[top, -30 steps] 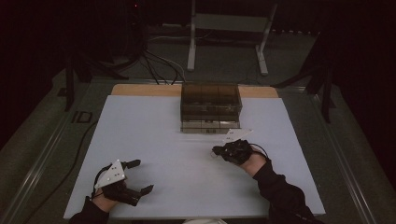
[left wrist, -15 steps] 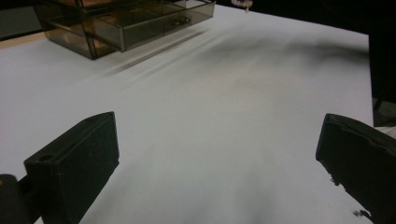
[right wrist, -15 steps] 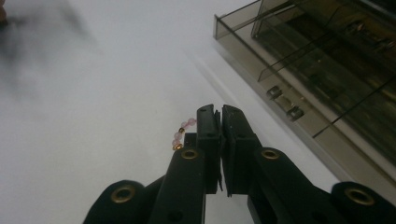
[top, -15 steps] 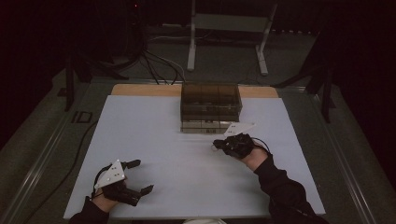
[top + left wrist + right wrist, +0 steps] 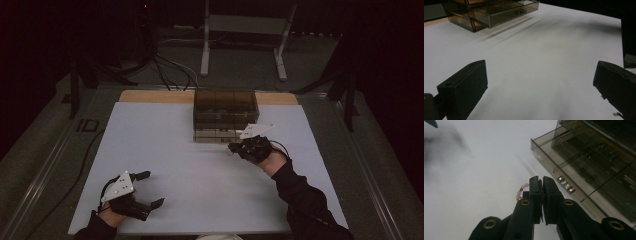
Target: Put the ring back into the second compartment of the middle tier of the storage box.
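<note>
A string of small pink and gold beads [image 5: 521, 191], seemingly a bracelet, is pinched between the closed jaws of the right gripper [image 5: 542, 185], only a short arc of it being seen at the jaws' left side in the right gripper view. It is held just in front of the smoky transparent drawer box [image 5: 225, 112], whose lowest drawer [image 5: 571, 182] is pulled out toward the person (its small metal knob lies just beside the jaw tips). Compared with a second ago, the right gripper [image 5: 248, 146] has been lifted off the white table surface [image 5: 160, 145] and brought a little nearer the box, so the beads are judged to have been picked up and to be on their way to the open drawer. The left gripper [image 5: 145, 189] is held wide open and empty near the table's front left edge, unmoved since the earlier pictures, well apart from the box. What remains, by this reading, is to carry the beads over the drawer rim and release them.
</note>
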A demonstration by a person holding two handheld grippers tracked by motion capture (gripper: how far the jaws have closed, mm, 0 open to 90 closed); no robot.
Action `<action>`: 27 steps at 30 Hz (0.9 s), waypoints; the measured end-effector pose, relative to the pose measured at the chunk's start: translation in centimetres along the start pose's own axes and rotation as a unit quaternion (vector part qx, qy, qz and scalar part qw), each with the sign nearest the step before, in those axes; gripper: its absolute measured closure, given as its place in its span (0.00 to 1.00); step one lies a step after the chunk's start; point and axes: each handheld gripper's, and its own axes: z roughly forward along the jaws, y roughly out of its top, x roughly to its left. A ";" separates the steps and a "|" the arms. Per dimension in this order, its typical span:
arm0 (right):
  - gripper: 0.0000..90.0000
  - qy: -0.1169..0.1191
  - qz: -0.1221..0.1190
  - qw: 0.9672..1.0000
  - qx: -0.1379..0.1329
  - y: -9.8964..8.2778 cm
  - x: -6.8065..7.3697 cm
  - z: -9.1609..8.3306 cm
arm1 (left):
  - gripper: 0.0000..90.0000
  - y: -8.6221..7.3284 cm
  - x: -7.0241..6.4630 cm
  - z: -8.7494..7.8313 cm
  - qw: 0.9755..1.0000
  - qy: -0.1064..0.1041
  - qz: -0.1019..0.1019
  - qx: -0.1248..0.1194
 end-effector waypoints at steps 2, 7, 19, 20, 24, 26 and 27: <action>0.96 -0.003 -0.004 1.000 0.000 0.4 -0.1 0.0 | 0.01 -0.1 0.0 0.0 1.000 0.001 0.000 0.004; 0.96 -0.007 -0.008 1.000 0.000 1.0 -0.4 0.0 | 0.01 0.0 0.0 0.0 1.000 0.000 0.000 0.002; 0.96 -0.019 0.001 1.000 -0.003 2.1 -1.3 0.1 | 0.01 0.0 0.0 0.0 1.000 0.001 0.000 0.001; 0.96 -0.020 0.001 1.000 -0.004 2.2 -1.4 0.1 | 0.01 -0.1 0.0 0.0 1.000 0.001 -0.001 0.002; 0.96 -0.025 0.004 1.000 -0.005 2.5 -1.8 0.2 | 0.01 0.0 0.0 0.0 1.000 0.000 0.000 -0.001; 0.96 -0.027 0.005 1.000 -0.005 2.7 -1.9 0.3 | 0.01 -0.1 0.0 0.0 1.000 0.002 -0.001 0.002; 0.96 -0.029 0.006 1.000 -0.004 2.8 -2.0 0.3 | 0.01 0.0 0.0 0.0 1.000 0.001 -0.001 0.001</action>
